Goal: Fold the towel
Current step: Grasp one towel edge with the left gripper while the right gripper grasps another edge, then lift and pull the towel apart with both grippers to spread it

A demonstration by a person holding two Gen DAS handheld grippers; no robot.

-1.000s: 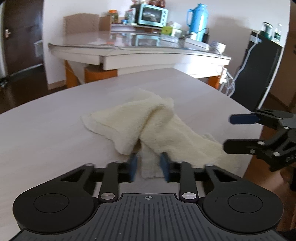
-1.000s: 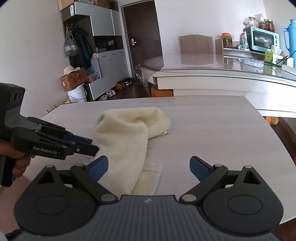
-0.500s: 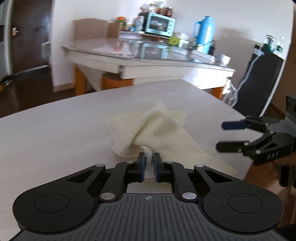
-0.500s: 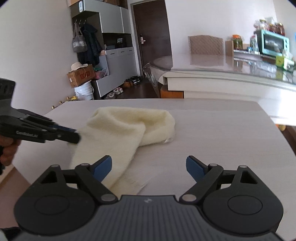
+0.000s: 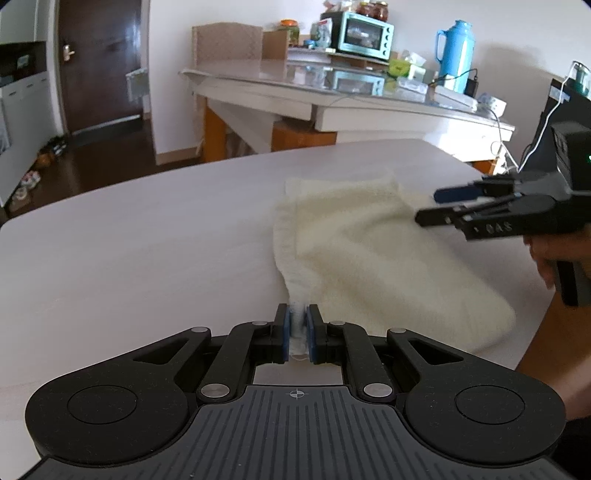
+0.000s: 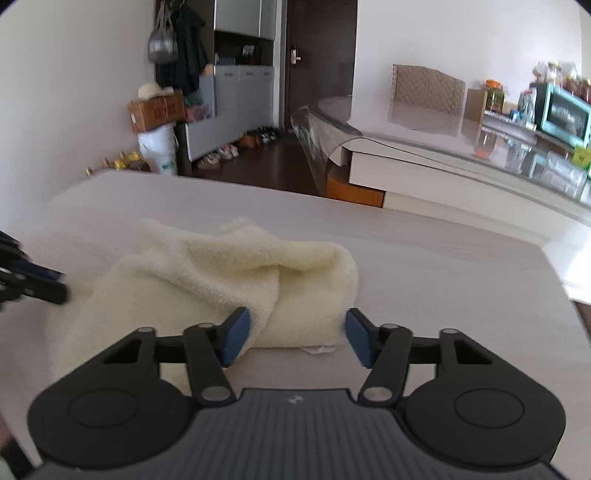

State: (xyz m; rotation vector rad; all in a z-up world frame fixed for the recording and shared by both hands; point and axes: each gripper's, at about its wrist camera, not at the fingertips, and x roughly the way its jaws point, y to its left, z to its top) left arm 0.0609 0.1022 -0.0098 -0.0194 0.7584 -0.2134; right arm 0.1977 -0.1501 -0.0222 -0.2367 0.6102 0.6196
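A cream towel (image 5: 365, 251) lies rumpled on the pale table (image 5: 129, 251). My left gripper (image 5: 297, 328) is shut on a near corner of the towel, pinched between its blue pads. My right gripper (image 6: 295, 339) is open, its blue pads on either side of a folded end of the towel (image 6: 229, 273), close to the cloth. In the left wrist view the right gripper (image 5: 436, 206) comes in from the right above the towel's far side. In the right wrist view the left gripper's fingers (image 6: 40, 284) show at the left edge, at the towel.
A second table (image 5: 369, 99) stands behind with a teal oven (image 5: 364, 35) and a blue flask (image 5: 456, 53). The table's right edge (image 5: 532, 332) runs close to the towel. Cabinets and a door (image 6: 317, 62) lie beyond.
My left gripper has shut on the towel's corner and pulled it left, stretching the cloth. My right gripper has moved in low over the towel's folded end and narrowed somewhat.
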